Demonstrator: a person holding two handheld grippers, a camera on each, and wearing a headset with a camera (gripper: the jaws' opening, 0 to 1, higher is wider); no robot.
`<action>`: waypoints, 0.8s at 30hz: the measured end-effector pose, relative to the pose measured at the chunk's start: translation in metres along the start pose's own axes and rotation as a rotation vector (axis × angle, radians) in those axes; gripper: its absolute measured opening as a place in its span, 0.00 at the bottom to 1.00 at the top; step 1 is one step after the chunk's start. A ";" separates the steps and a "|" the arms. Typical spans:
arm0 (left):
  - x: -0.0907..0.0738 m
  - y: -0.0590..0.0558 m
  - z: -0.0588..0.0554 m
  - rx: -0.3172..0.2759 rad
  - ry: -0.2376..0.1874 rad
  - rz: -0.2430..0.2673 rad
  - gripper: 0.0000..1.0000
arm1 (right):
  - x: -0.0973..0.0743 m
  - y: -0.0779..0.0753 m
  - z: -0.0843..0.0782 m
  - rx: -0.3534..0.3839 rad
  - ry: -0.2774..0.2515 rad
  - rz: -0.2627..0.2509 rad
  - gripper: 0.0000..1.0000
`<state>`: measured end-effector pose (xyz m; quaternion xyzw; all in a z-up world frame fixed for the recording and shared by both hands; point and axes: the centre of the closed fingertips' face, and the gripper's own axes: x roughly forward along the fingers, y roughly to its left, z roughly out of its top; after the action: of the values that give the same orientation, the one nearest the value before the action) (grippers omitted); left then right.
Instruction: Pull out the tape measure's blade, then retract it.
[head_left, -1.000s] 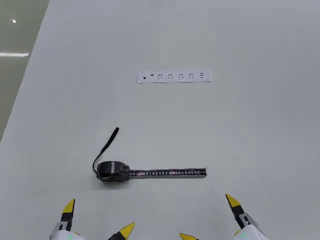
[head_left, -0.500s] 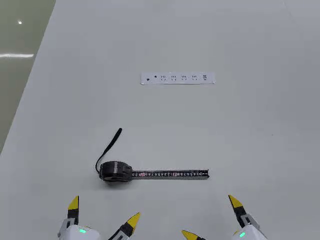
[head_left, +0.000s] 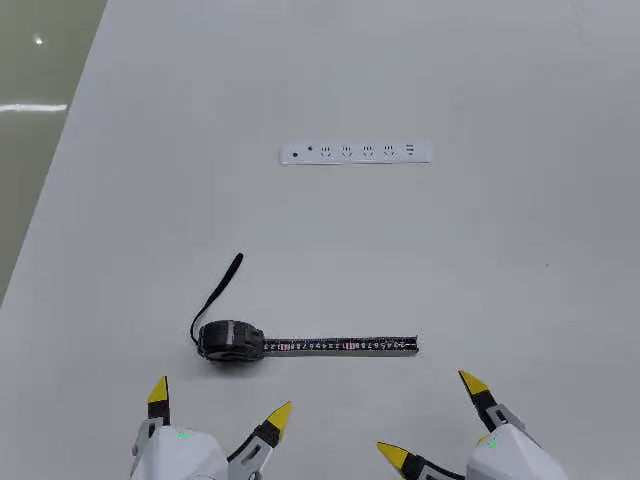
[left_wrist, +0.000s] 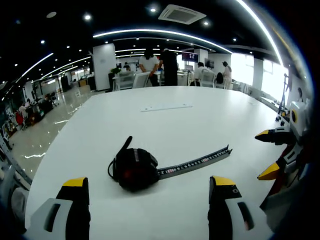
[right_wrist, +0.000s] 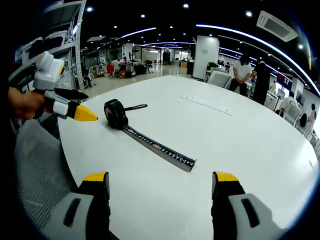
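Two grippers sit low in my head view, their bodies cut off by the bottom edge. The left gripper and right gripper both have fingers spread wide, holding nothing. Just ahead of the left one, the tape measure lies on the white surface, its blade extended rightward and its strap trailing away. I cannot read the blade's tiny markings.

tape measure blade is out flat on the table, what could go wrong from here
The left hand-held gripper and right hand-held gripper hold nothing; on retracting, the blade might whip back and skid the case. It lies flat on the table, so pinching its tip may slip. The strap could snag a jaw.
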<state>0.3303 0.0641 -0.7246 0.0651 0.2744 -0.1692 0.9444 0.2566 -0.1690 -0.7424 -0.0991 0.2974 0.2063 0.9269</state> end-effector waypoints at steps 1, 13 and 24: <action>0.001 0.000 0.000 -0.001 0.000 0.001 0.97 | 0.000 -0.002 0.000 0.000 -0.002 0.002 0.85; 0.020 -0.002 0.010 -0.026 -0.006 0.032 0.96 | 0.012 -0.012 -0.001 -0.123 -0.015 0.130 0.73; 0.038 -0.002 0.010 -0.048 -0.001 0.057 0.94 | 0.028 -0.021 0.001 -0.243 -0.030 0.289 0.59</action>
<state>0.3647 0.0498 -0.7371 0.0502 0.2761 -0.1356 0.9502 0.2869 -0.1787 -0.7573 -0.1636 0.2675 0.3732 0.8732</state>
